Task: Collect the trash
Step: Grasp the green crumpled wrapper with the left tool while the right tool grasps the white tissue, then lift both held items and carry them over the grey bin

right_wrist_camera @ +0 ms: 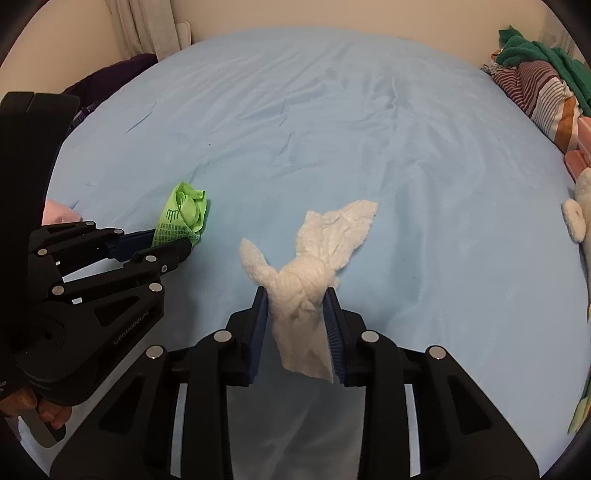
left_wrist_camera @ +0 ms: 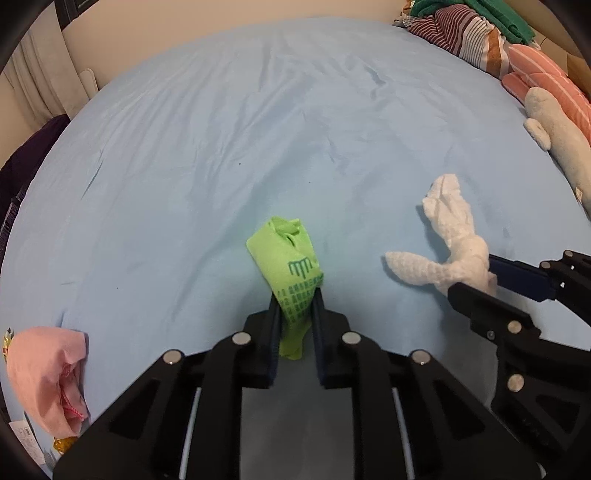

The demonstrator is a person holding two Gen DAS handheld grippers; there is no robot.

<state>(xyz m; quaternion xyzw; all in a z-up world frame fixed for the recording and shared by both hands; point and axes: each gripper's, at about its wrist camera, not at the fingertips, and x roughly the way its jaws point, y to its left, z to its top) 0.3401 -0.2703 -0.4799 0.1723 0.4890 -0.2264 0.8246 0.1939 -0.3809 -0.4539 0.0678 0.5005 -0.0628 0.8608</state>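
pink cloth [left_wrist_camera: 48, 373] at sheet [left_wrist_camera: 221, 147] edge, striped laundry [left_wrist_camera: 458, 33] far

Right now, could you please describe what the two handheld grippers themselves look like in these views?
Both are matte black plastic. The left gripper and right gripper each have angular linkage arms with triangular cut-outs, joined by round silver pins. Their flat fingers carry ribbed dark blue pads. Pale lettering marks the left gripper's body in the right wrist view; I cannot read it surely. No cables or sleeves show.

Soft, even indoor light, source unseen. Faint shadows on the sheet [left_wrist_camera: 258, 129] beneath each gripper. Fisheye bends the edges, corners vignette black; detail looks slightly soft, perhaps from compression.
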